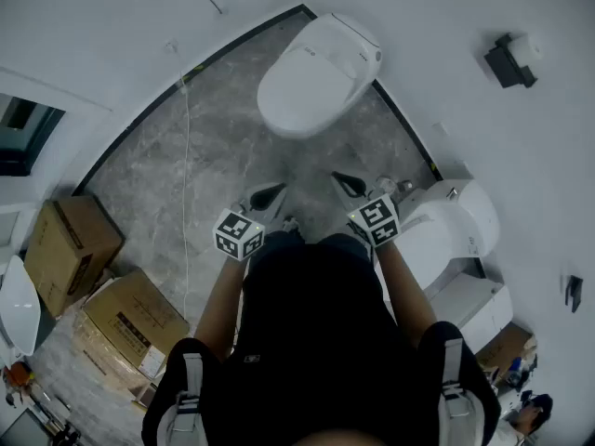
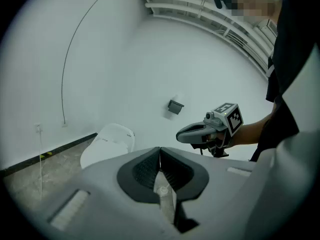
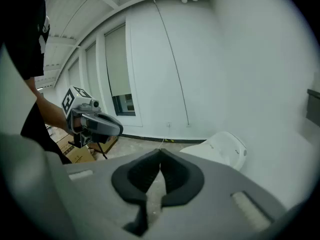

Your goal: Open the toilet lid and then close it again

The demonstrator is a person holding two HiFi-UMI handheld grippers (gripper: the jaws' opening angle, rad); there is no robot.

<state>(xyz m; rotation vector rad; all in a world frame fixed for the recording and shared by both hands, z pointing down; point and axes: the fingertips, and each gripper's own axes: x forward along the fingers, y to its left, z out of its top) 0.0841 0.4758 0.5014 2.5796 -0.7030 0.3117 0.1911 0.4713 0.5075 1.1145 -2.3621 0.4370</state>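
Observation:
A white toilet [image 1: 311, 77] with its lid down stands against the far wall in the head view; it also shows as the toilet [image 2: 107, 144] in the left gripper view and the toilet [image 3: 220, 149] in the right gripper view. My left gripper [image 1: 275, 193] and right gripper [image 1: 340, 182] hover side by side over the grey floor, well short of the toilet. Both are shut with nothing between their jaws. The left gripper [image 2: 160, 151] and the right gripper [image 3: 160, 154] each show their dark pads touching.
Cardboard boxes [image 1: 74, 244] sit on the floor at the left. A second white toilet unit [image 1: 446, 226] stands to my right. A black paper holder [image 1: 509, 61] hangs on the wall. A thin cable [image 1: 186, 175] runs across the floor [image 1: 186, 156].

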